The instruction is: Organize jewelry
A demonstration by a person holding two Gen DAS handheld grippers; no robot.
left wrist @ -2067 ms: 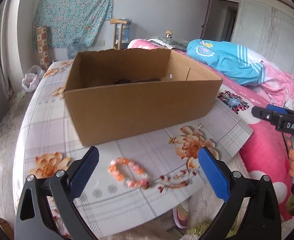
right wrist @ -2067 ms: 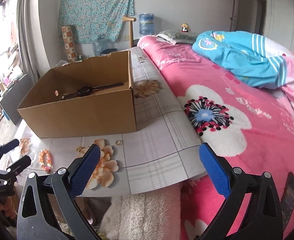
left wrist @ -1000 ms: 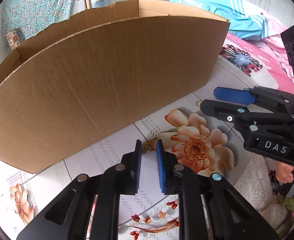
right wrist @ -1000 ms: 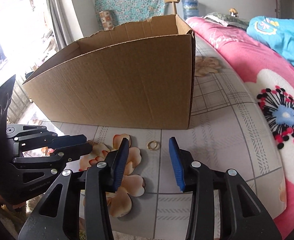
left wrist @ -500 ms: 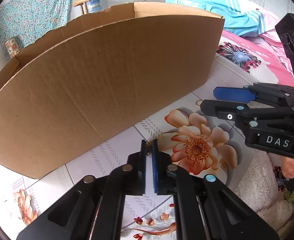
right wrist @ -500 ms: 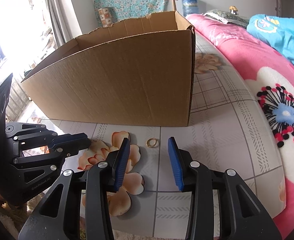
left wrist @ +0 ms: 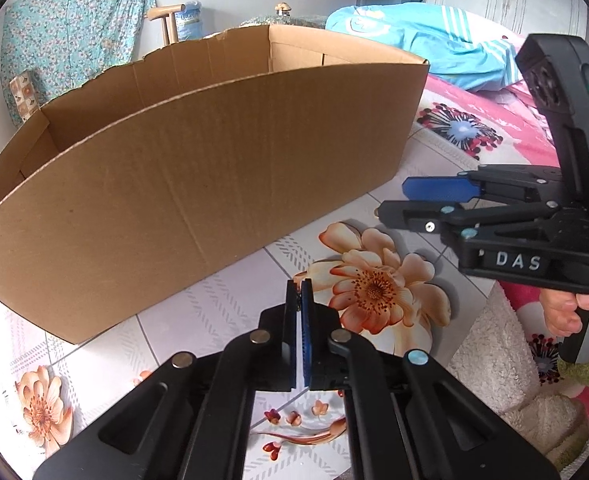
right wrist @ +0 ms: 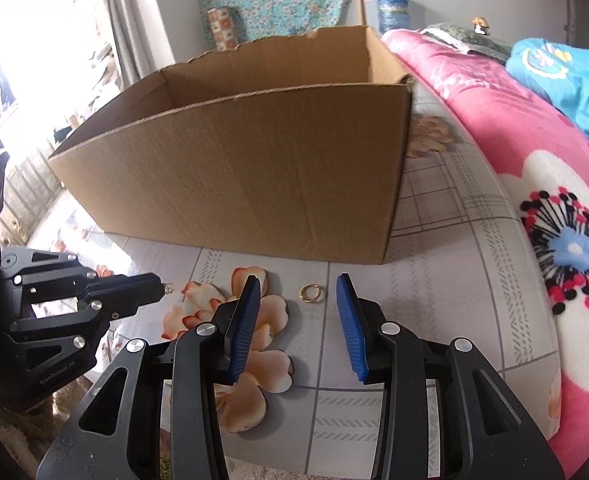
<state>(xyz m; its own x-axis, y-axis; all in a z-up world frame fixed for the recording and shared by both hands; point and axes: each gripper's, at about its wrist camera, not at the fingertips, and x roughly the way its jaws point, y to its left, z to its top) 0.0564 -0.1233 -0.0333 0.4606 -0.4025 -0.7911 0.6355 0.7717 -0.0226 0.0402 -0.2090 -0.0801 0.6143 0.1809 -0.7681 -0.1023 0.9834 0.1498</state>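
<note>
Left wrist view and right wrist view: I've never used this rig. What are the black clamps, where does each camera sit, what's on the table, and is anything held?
Each black clamp is a hand-held tool with two blue-padded fingers, and a person's hand grips its handle. There is no robot arm. Each camera sits on its own tool and looks along the fingers, so each view also shows the other tool from the side.

The left tool is shut, and the right wrist view shows a small metal hook poking out of its tip. The right tool is open, with a gold ring lying on the flowered tablecloth between its fingers. Behind them stands an open cardboard box.
</note>
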